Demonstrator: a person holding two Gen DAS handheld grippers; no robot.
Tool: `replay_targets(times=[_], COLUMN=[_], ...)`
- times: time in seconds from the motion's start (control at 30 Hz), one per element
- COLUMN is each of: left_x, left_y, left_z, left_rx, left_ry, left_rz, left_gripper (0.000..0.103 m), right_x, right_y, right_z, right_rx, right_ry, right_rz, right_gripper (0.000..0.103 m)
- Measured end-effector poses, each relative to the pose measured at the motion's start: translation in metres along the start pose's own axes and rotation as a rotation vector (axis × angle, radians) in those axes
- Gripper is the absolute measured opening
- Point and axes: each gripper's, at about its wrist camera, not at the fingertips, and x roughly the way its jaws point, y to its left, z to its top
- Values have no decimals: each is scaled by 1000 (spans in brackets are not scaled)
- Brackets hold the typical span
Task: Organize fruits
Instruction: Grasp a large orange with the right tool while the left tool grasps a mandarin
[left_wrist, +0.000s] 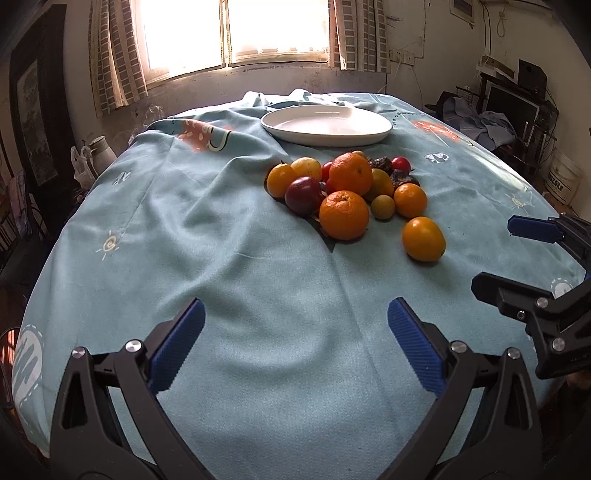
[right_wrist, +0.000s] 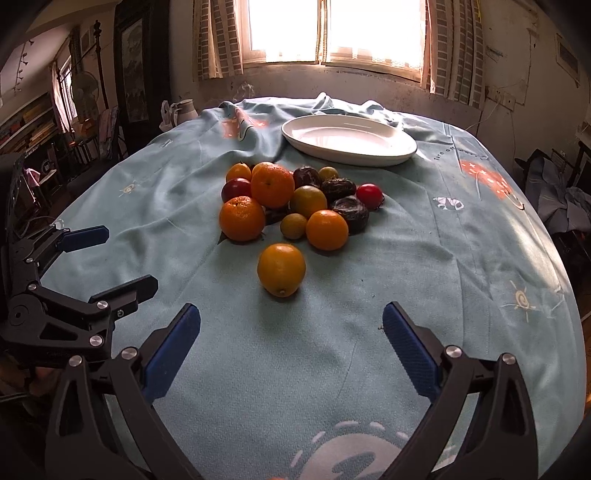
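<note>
A pile of fruit (left_wrist: 347, 184) lies mid-table on a light blue cloth: oranges, purple passion fruits, small red and green fruits. It also shows in the right wrist view (right_wrist: 291, 199). One orange fruit (left_wrist: 423, 239) (right_wrist: 281, 269) lies apart, nearest the grippers. A white oval plate (left_wrist: 327, 124) (right_wrist: 349, 139) stands empty behind the pile. My left gripper (left_wrist: 295, 347) is open and empty over the cloth, short of the pile; it shows in the right wrist view (right_wrist: 118, 258). My right gripper (right_wrist: 291, 347) is open and empty, just short of the lone orange; it shows in the left wrist view (left_wrist: 495, 254).
The cloth (left_wrist: 221, 258) is wrinkled and bunched at the far side near the plate. A white jug (left_wrist: 99, 151) stands beyond the table's left edge. A window wall is behind. Cluttered furniture (left_wrist: 517, 107) and a white bucket (left_wrist: 563, 179) stand to the right.
</note>
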Motion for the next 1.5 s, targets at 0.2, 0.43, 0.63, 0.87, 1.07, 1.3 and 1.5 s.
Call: replay_targets(times=[0.2,0.43,0.63,0.87,1.07,1.3,1.5], left_x=[17,33,40,45,62,85,91], left_y=[13,15,15,9,-16,-29,-29], left_z=[11,21,24,31,50,65,68], left_rx=[-28,-34,-39,-37,55,95,78], left_ry=[26,58,77,74,75,109,116], left_rz=[-12,-38,-35,-96,-150,-180,-216], left_gripper=[101,101,101,97,66,56,53], right_x=[30,58,62,48,43,40,39], right_y=[-5,-6,-10,-28,-29,-32,-35], right_z=[14,22,19,6,5,5,5], right_rx=[13,17,37,128,133,148,161], right_ry=[58,126,133,84,57,38,30], right_rz=[23,76,115,161,154,176,191], right_gripper=[80,52,38,38,38,38,38])
